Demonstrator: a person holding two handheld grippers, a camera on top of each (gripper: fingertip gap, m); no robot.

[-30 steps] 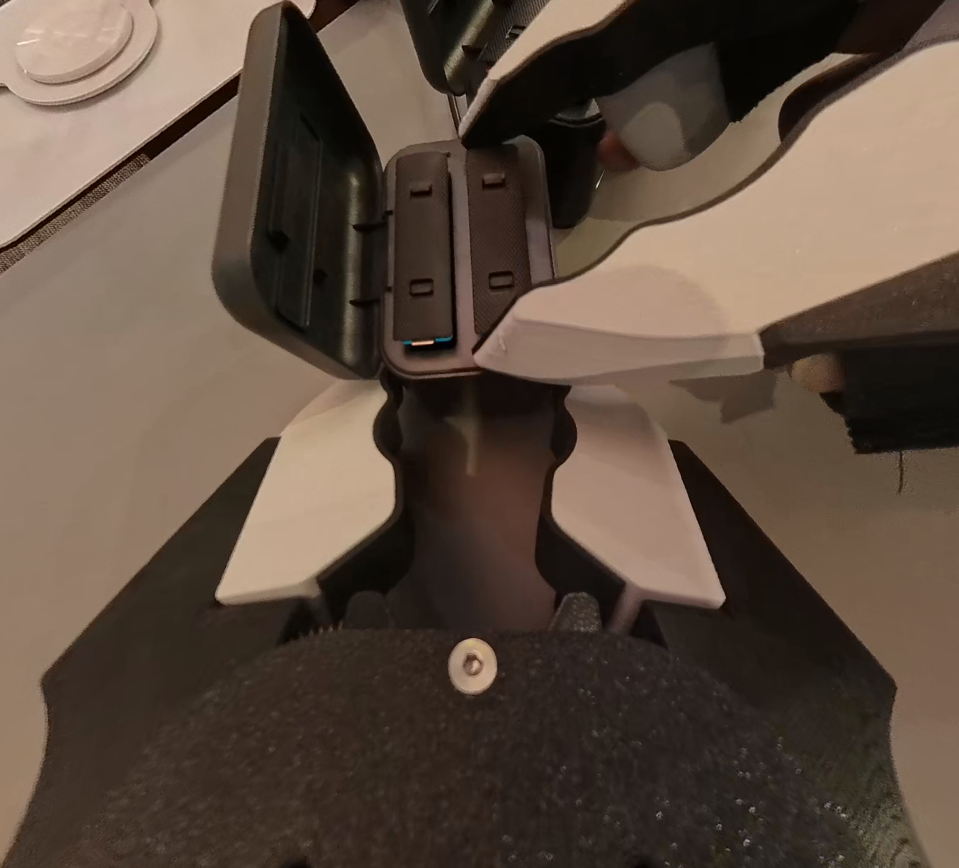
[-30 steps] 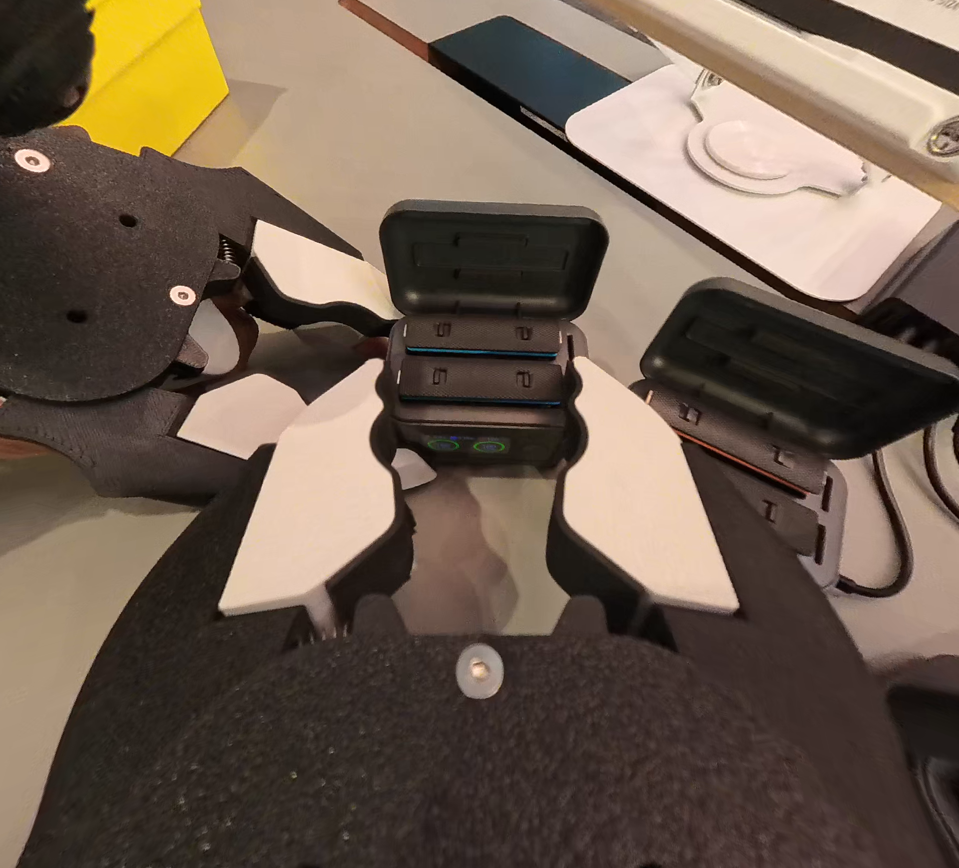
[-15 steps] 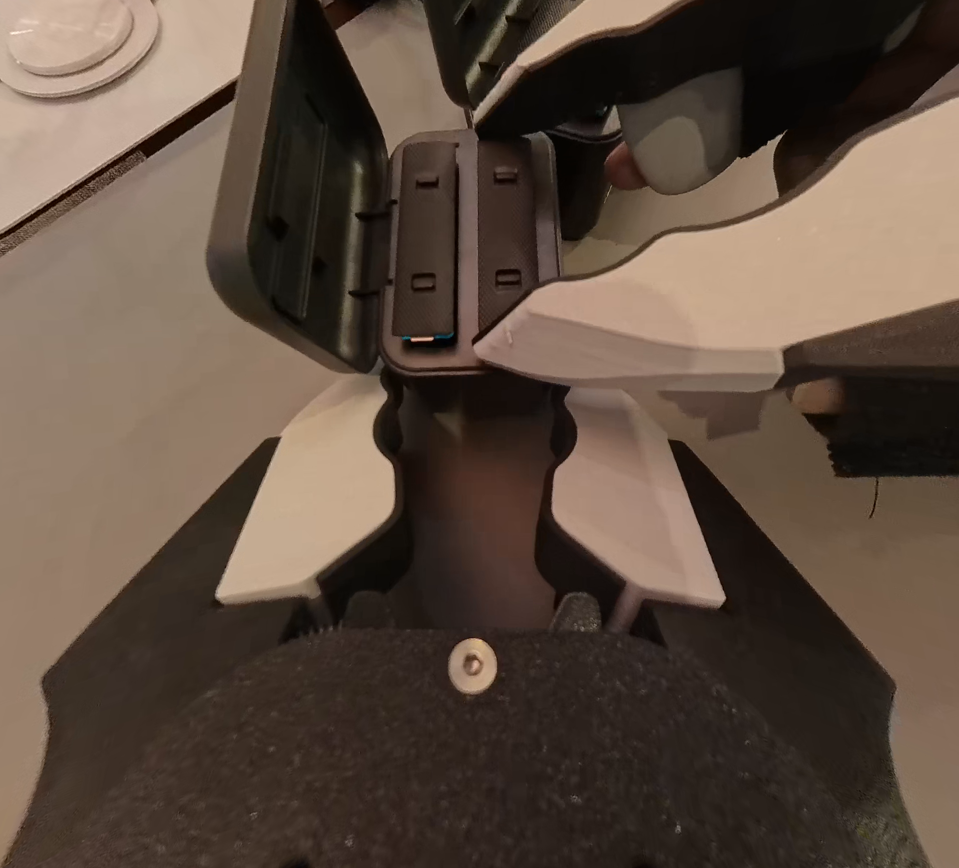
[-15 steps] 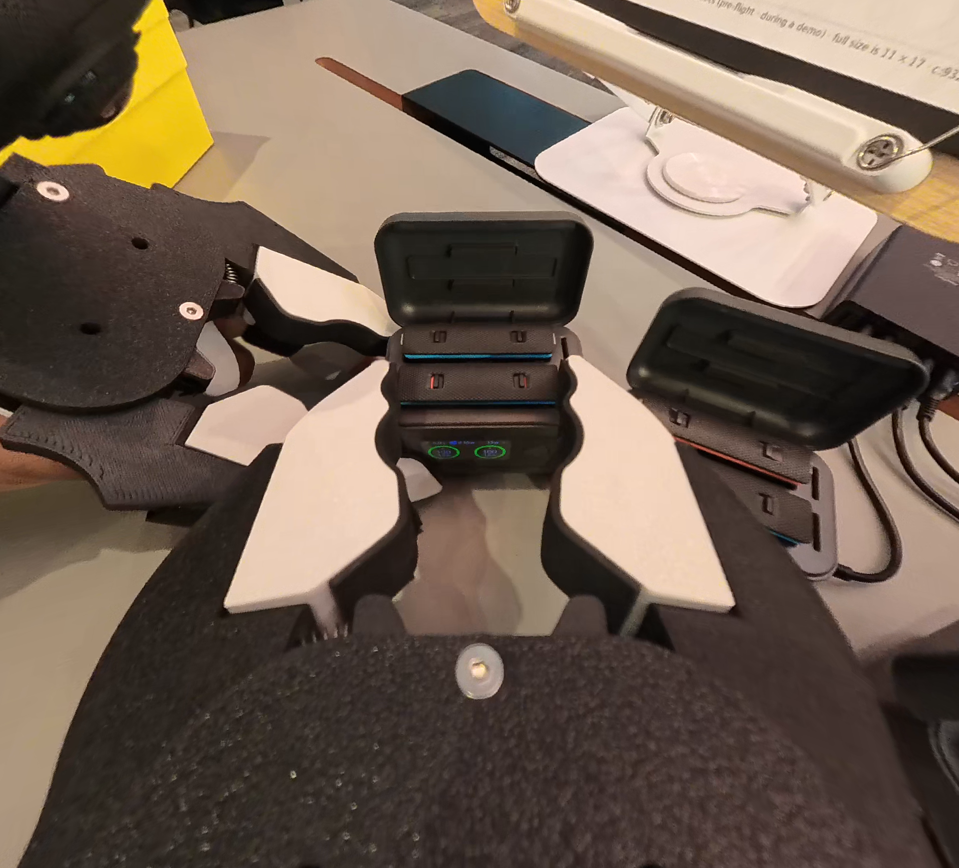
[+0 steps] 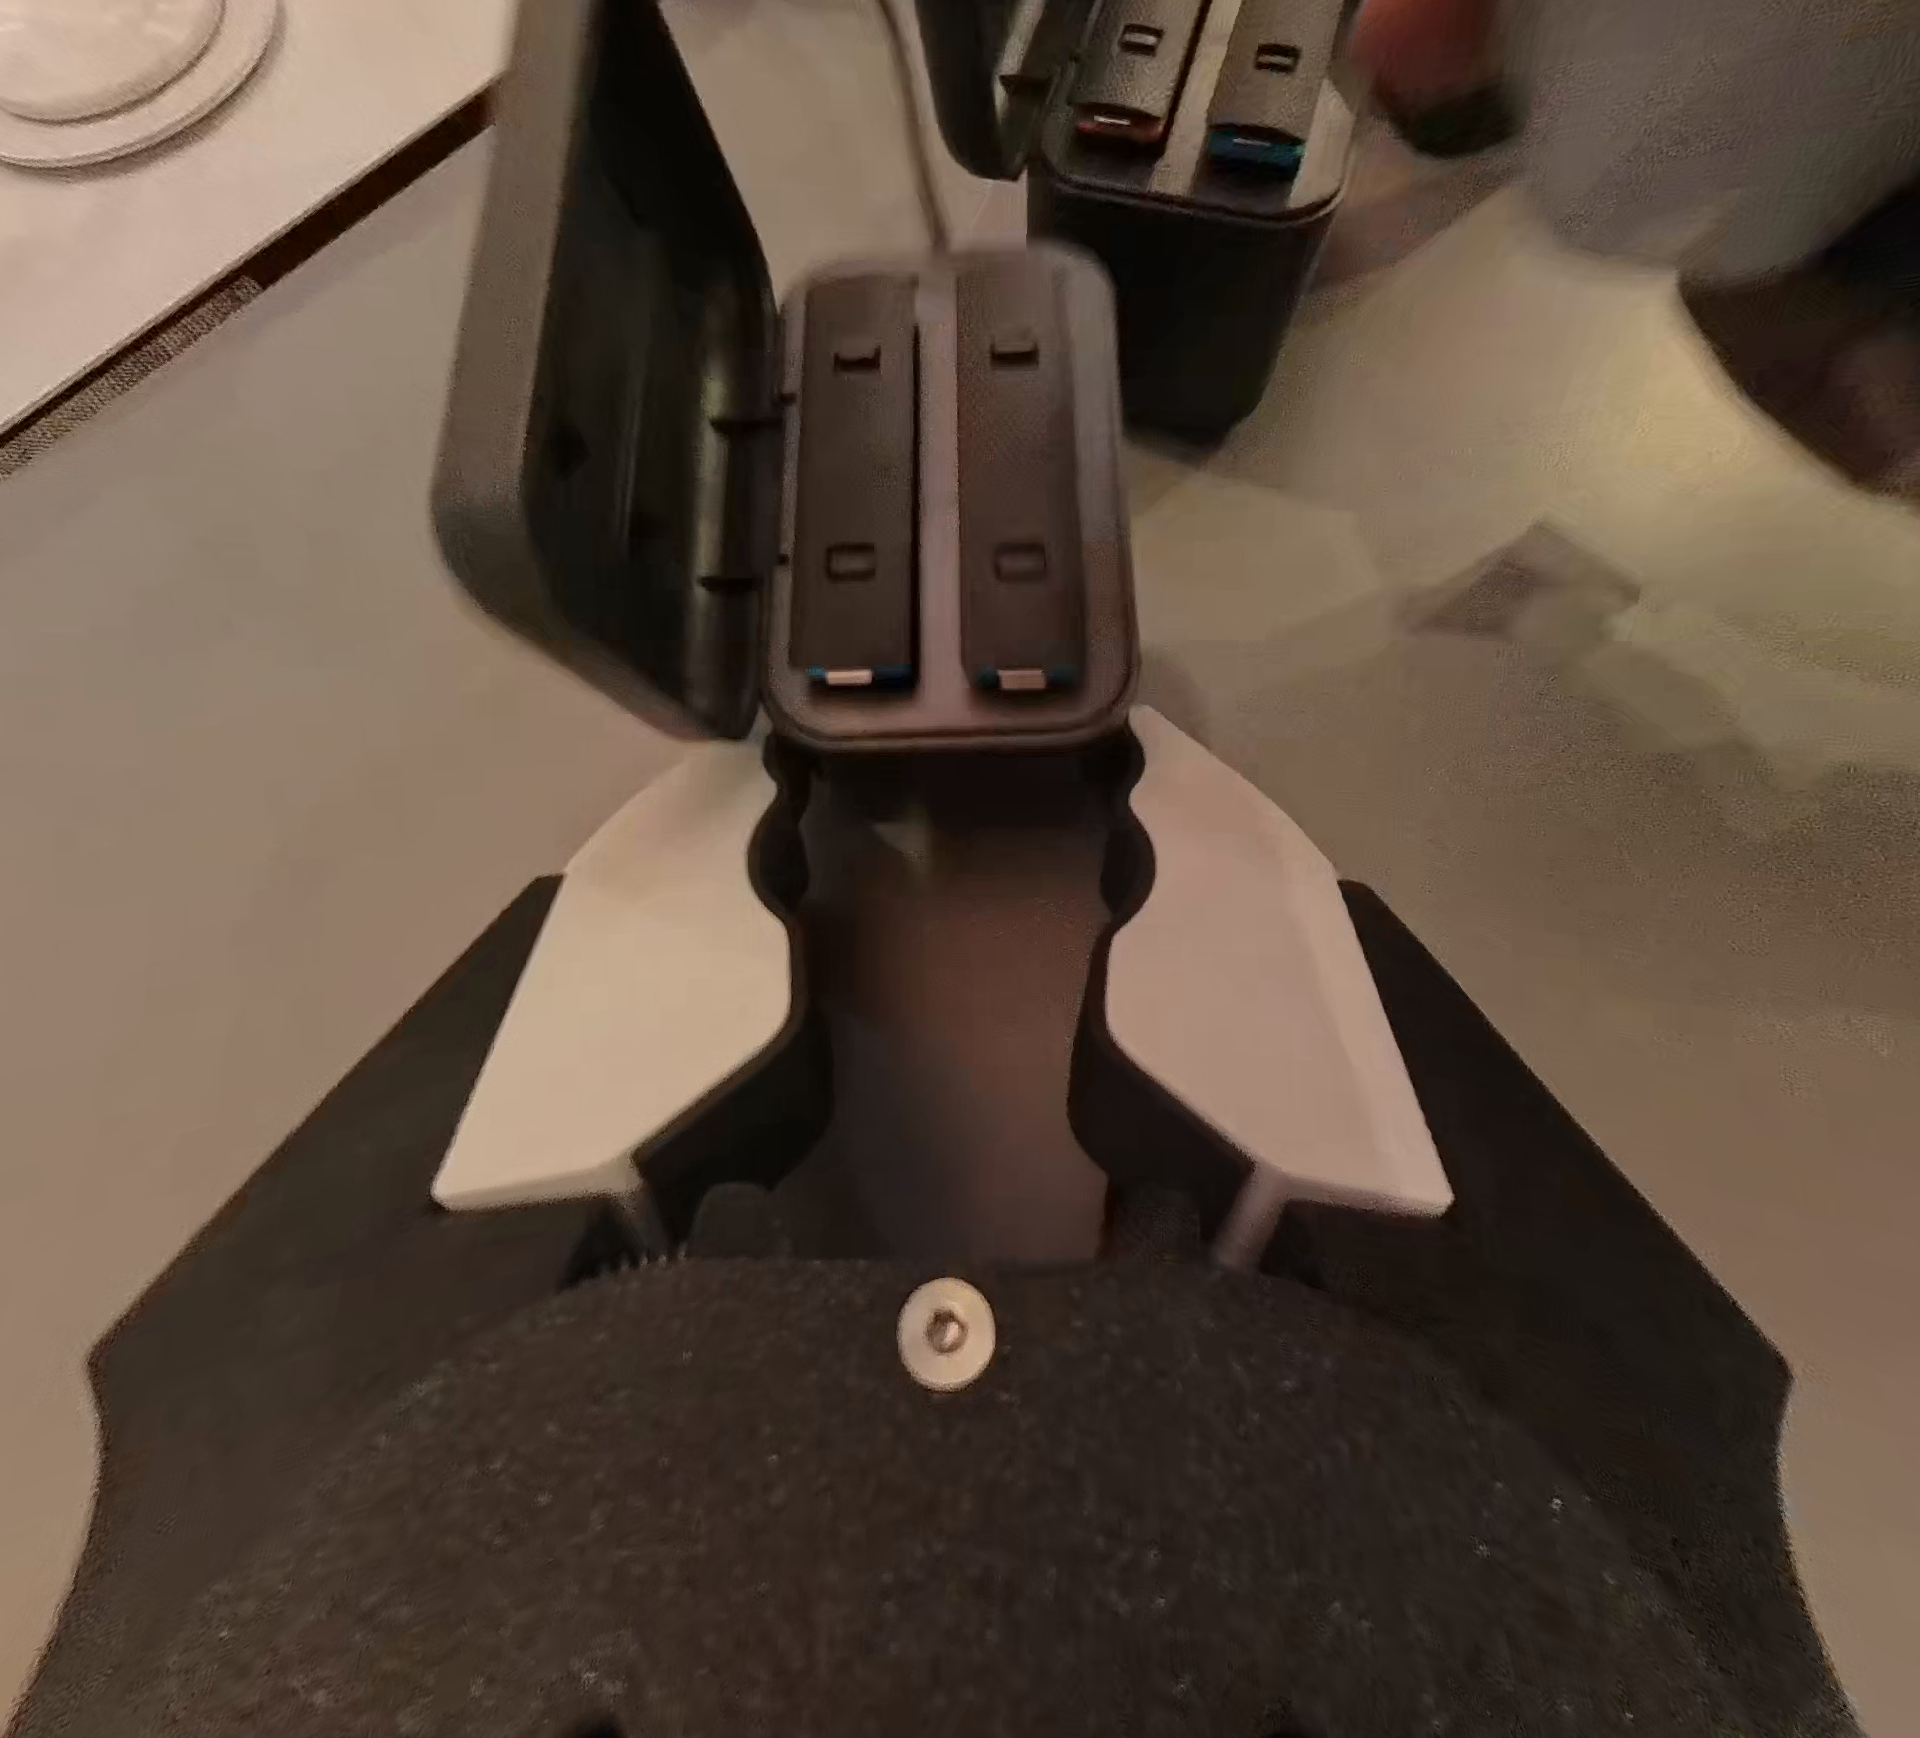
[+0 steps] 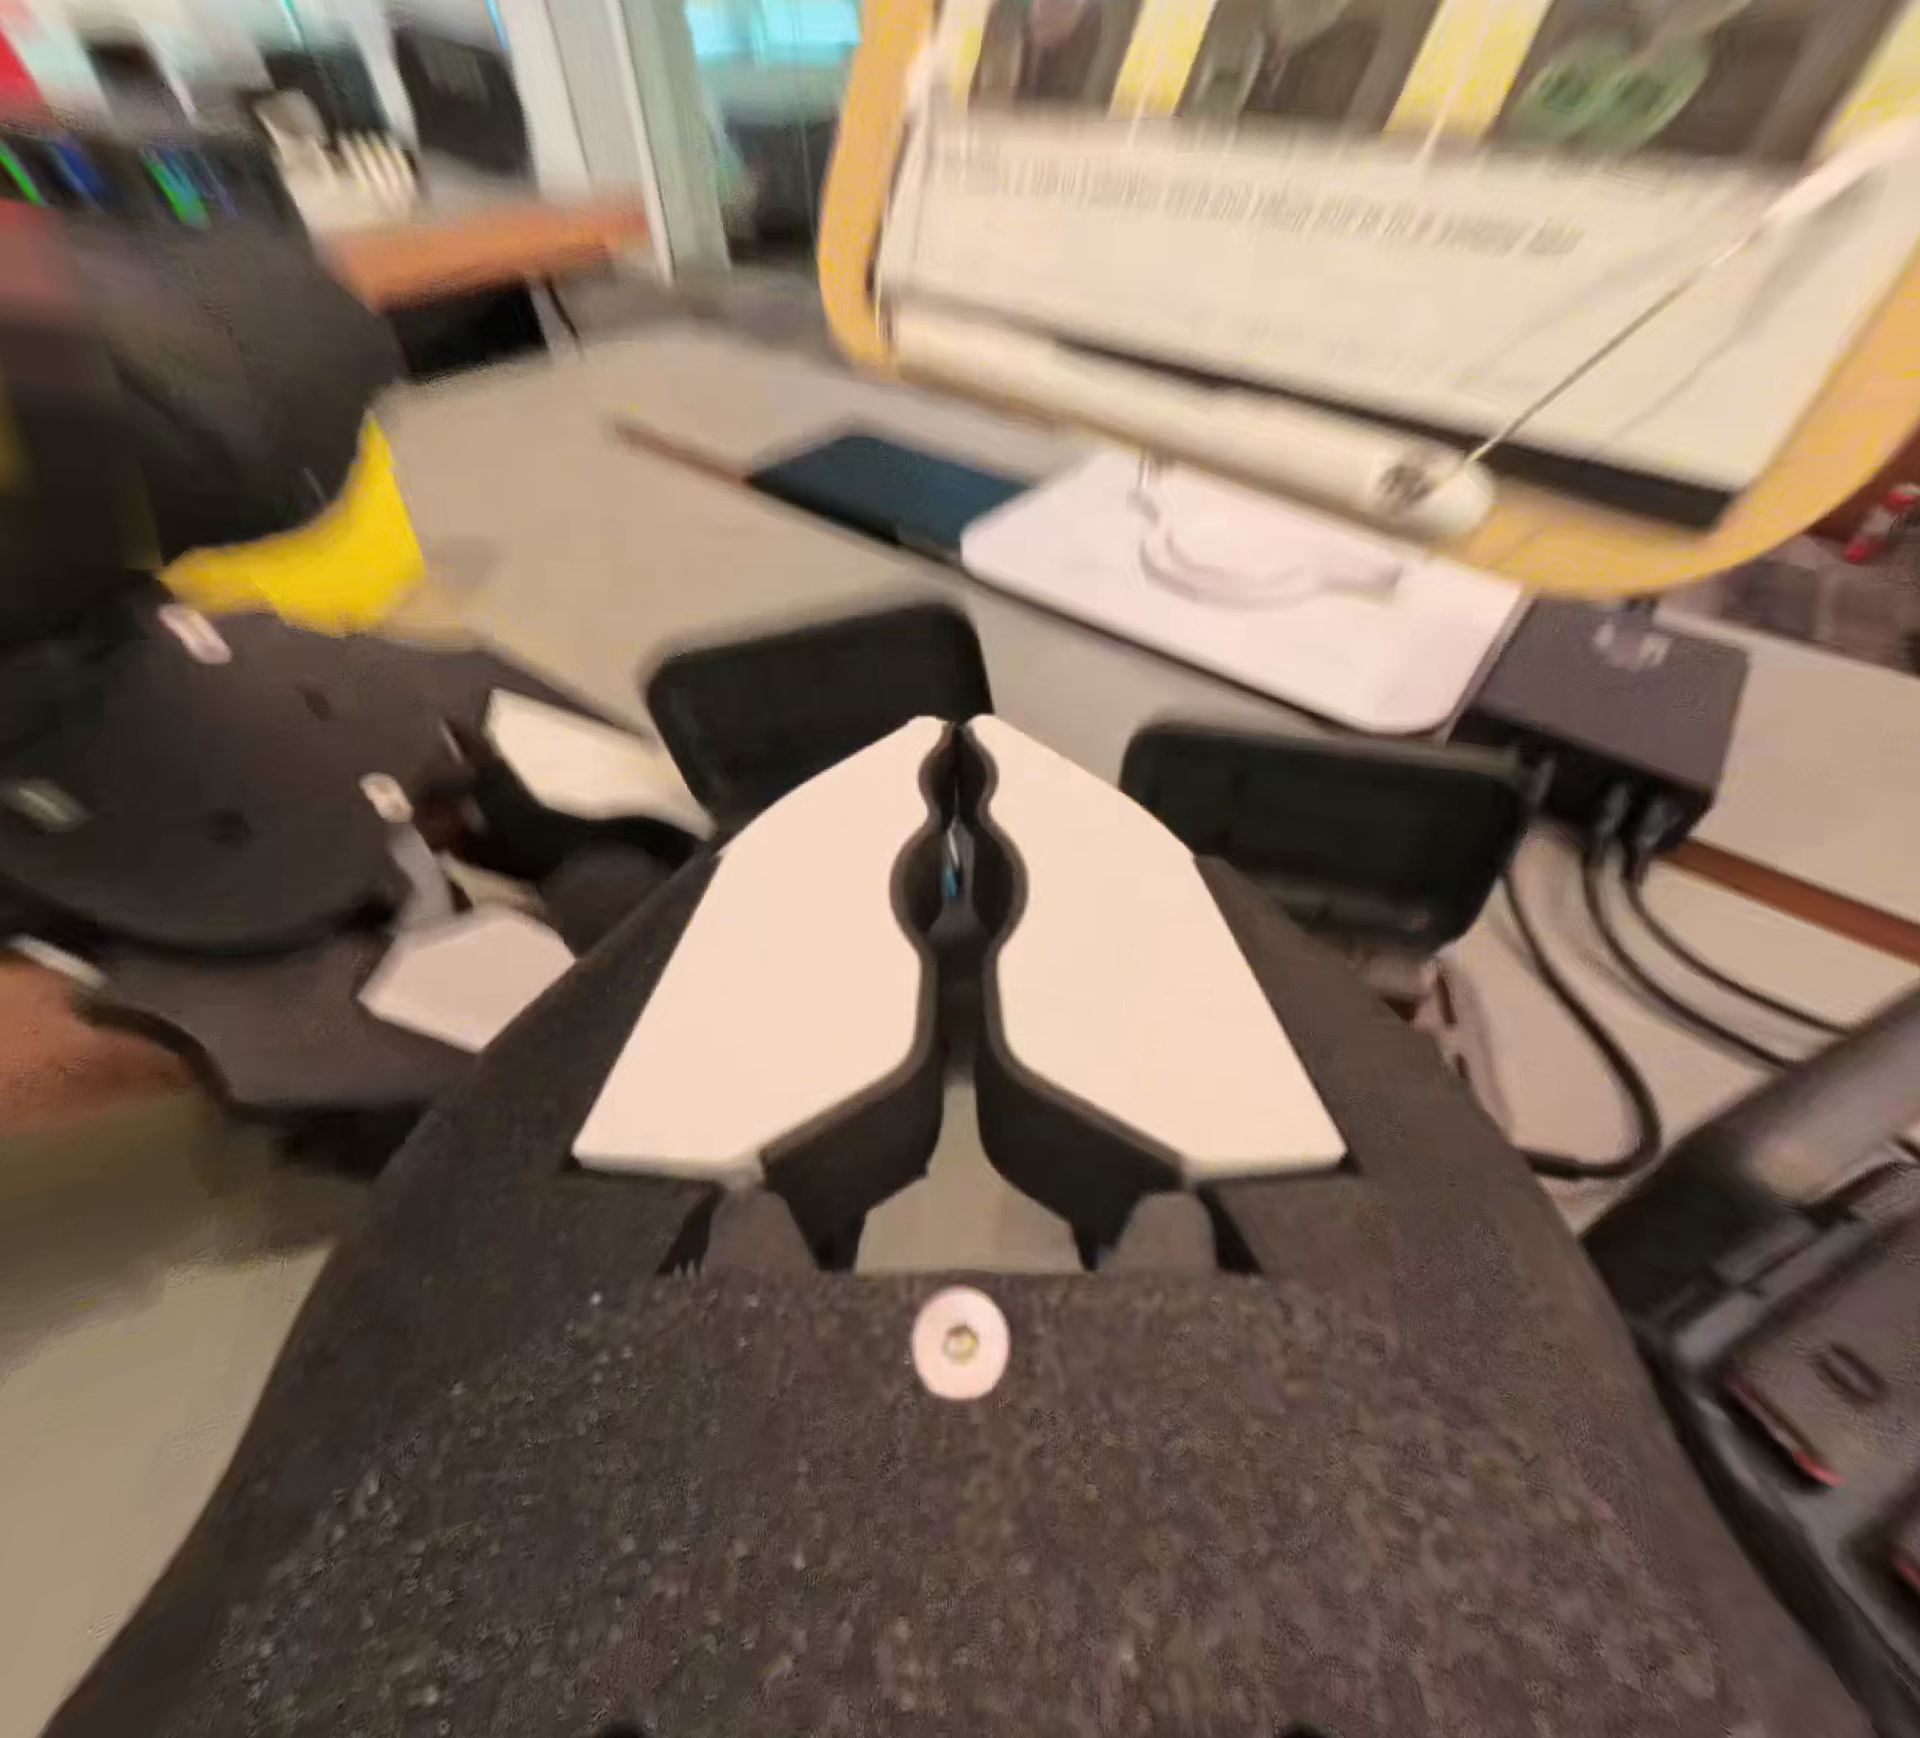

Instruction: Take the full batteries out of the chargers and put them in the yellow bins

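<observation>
A black charger stands with its lid swung open to the left. Two batteries with blue ends sit in its slots. My left gripper is shut on the charger's body just below the slots. My right gripper is shut, raised and drawn back from that charger, whose lid shows behind its tips. A thin blue sliver shows in the gap between the fingers. In the left wrist view the right gripper is a blur at the upper right. A yellow bin stands at the far left.
A second open charger behind holds a red-ended battery and a blue-ended one. A third charger sits at the right wrist view's lower right. A black hub with cables, a white stand base and a board lie beyond.
My right gripper, open astride the charger before, has pulled up and away and closed. The near battery is uncovered. My left gripper still holds the charger.
</observation>
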